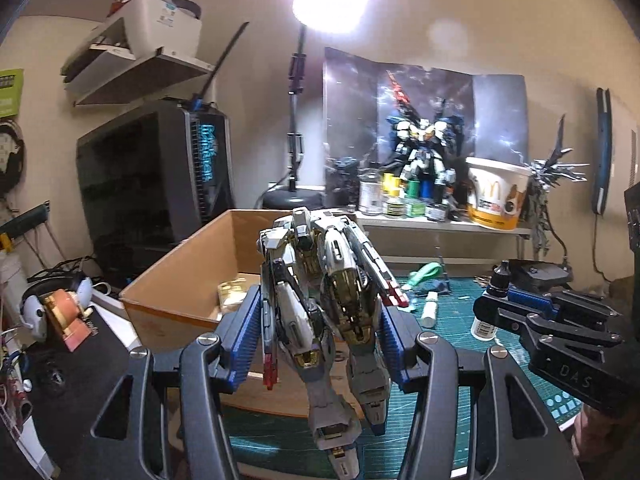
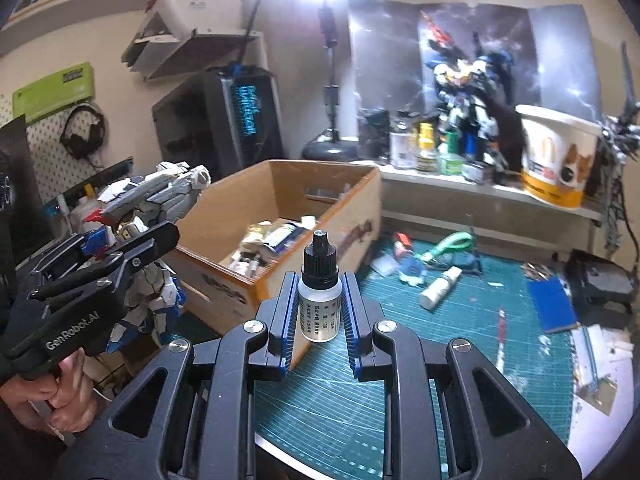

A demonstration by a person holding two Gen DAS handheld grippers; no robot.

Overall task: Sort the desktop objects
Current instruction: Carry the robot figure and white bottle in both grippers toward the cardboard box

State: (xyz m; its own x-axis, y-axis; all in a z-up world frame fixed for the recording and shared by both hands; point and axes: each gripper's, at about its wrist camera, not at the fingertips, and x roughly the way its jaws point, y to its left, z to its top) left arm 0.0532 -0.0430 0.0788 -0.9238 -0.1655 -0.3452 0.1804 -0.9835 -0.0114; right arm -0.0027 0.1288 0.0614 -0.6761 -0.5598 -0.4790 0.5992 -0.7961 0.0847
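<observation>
My left gripper (image 1: pixel 320 304) is shut on a grey, white and gold robot model (image 1: pixel 320 292), held above the near edge of an open cardboard box (image 1: pixel 180 276). The same model (image 2: pixel 148 216) shows at the left of the right wrist view, clamped in the left gripper (image 2: pixel 120 240). My right gripper (image 2: pixel 320 300) is shut on a small dropper bottle (image 2: pixel 320 300) with a black cap and white label, held over the green cutting mat (image 2: pixel 460 332). The bottle (image 1: pixel 494 304) and right gripper (image 1: pixel 516 308) also appear at the right of the left wrist view.
The box holds several small items (image 2: pixel 264 248). On the mat lie a white tube (image 2: pixel 440 288), a green-handled tool (image 2: pixel 452 246), a red pen (image 2: pixel 500 336) and a blue pad (image 2: pixel 552 304). A rear shelf (image 2: pixel 480 188) carries paint jars, a bucket (image 2: pixel 556 156) and another model.
</observation>
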